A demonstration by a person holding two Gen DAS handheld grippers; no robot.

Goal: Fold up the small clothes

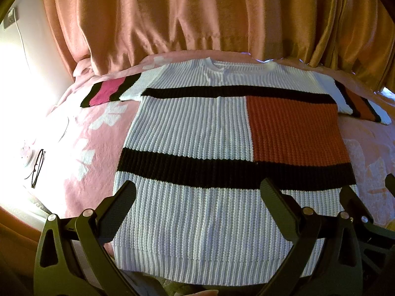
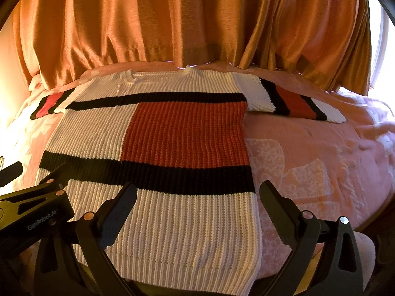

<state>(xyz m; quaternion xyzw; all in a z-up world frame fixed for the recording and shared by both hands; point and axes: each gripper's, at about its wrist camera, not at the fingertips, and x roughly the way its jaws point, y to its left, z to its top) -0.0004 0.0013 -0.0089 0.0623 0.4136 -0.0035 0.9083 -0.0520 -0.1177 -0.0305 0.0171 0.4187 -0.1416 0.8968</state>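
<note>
Jaws spread above flat sweater.

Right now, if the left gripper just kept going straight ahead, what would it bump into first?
Probably the sweater: the open left gripper points low across its white lower part. The curtain hangs farther behind, though depth is unclear.
</note>
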